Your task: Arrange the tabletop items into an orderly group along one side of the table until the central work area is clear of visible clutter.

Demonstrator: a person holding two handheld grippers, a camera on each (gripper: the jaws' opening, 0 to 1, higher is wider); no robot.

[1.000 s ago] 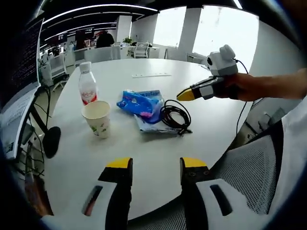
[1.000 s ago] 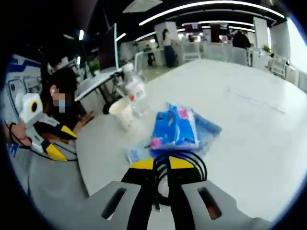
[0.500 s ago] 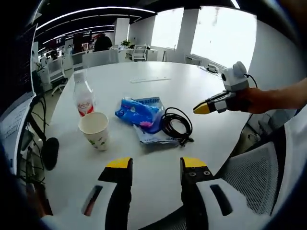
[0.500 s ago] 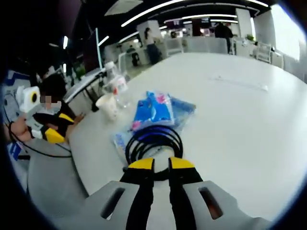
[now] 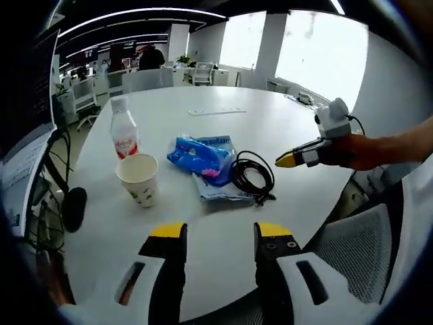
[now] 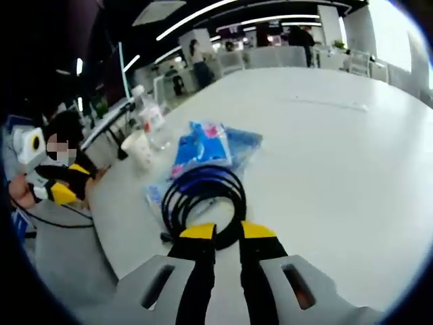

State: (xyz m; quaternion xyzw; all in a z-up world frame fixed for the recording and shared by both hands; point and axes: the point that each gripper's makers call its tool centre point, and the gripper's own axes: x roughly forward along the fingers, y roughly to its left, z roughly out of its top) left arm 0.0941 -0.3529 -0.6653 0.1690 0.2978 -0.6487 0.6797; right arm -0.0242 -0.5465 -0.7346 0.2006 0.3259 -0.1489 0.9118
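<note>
Tabletop items clustered toward the near edge of the round white table [image 5: 203,88]. In the left gripper view, from the left: clear water bottle [image 5: 123,128] with a red label standing upright, paper cup [image 5: 139,179] upright just in front of it, then a blue packet [image 5: 201,154] lying partly on a flat clear-and-blue wrapper [image 5: 220,191], then a coiled black cable [image 5: 252,177] resting against the packet's right side. Left gripper [image 5: 220,233] low over the near edge, jaws well apart, holding nothing. Right gripper [image 5: 292,160] entering from the right, held by a hand [image 5: 352,150], yellow tips close together, just right of the cable.

In the right gripper view, left gripper [image 6: 59,192] at the far left edge, then cup [image 6: 139,147] and bottle [image 6: 150,122], packet [image 6: 203,142], cable [image 6: 201,196]. Right gripper [image 6: 220,233] just short of the cable loop, jaws narrowly parted, gripping nothing.
</note>
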